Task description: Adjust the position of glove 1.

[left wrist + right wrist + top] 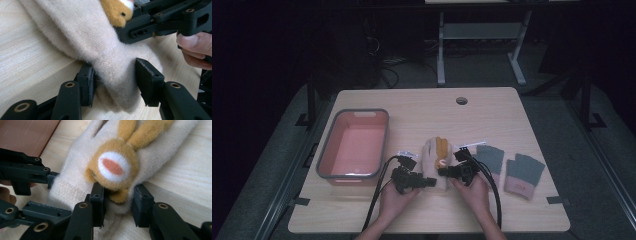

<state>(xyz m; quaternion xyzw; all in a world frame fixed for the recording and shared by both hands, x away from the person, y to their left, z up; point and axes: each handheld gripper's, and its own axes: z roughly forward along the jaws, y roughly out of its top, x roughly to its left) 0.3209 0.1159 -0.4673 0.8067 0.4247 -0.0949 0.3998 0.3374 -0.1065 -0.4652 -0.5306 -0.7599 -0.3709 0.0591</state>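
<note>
Left gripper [431, 182] and right gripper [443, 171] pinch cream glove [435, 165] edges between half-closed jaws; tub [353, 144] left.

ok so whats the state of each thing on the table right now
cream glove: flat on the table, cuff between both grippers' jaws
left gripper: pads on the cuff's edge
right gripper: pads on the cuff by the animal patch
pink bin: upright, empty
grey mittens: flat, side by side, untouched

Wooden table [422, 107] carrying a pink tub [354, 144], a cream glove [436, 160], two grey gloves [507, 167] lying flat
</note>
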